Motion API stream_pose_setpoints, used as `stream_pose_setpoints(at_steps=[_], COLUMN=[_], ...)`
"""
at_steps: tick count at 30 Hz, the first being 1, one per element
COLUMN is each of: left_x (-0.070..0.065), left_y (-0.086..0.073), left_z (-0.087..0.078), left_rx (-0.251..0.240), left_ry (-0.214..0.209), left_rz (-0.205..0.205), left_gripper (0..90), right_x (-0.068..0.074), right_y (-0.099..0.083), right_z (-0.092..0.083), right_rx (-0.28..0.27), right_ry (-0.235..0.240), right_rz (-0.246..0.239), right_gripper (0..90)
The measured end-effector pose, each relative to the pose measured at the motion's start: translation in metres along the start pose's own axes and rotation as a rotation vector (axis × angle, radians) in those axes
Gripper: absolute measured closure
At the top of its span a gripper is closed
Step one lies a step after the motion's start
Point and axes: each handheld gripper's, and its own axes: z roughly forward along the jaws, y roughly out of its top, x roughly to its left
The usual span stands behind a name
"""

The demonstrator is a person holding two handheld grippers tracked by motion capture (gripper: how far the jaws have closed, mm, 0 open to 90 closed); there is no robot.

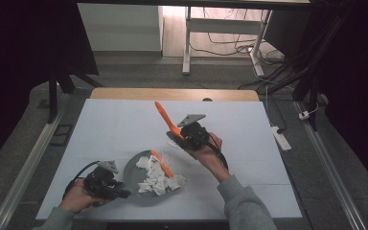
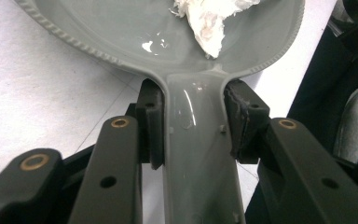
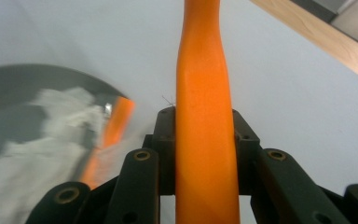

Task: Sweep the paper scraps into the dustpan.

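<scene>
a: left gripper? clamped on grey pan handle, pan flat on white table, holding crumpled paper.
b: right gripper? clamped on orange utensil, raised beside pan.

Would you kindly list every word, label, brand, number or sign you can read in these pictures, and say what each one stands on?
None: no readable text anywhere.
Grey pan, its handle, white crumpled paper: no print.
Orange utensils, one in the right tongs, one lying in the pan: unmarked.
Left tongs: no lettering.
White table cover: blank.
</scene>
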Motion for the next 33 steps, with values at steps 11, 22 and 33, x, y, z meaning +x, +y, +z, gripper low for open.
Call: stream_pose_setpoints(at_steps=[11, 22, 33], left_x=[0.002, 0.002, 0.002], left_y=[-0.001, -0.001, -0.001], left_z=[0.0, 0.0, 0.0], left_rx=[-0.002, -0.004, -0.004], left_ry=[-0.002, -0.002, -0.002], left_rz=[-0.007, -0.007, -0.008], left_gripper=[61.6, 61.6, 61.6], right_x=[-0.028, -0.016, 0.009], right_y=[-0.002, 0.003, 0.006], right_z=[0.04, 0.056, 0.056], right_rx=[0.115, 0.169, 0.171], right_ry=[-0.049, -0.035, 0.011], right_rz=[0.041, -0.004, -0.077], right_gripper=[70.6, 70.6, 70.6])
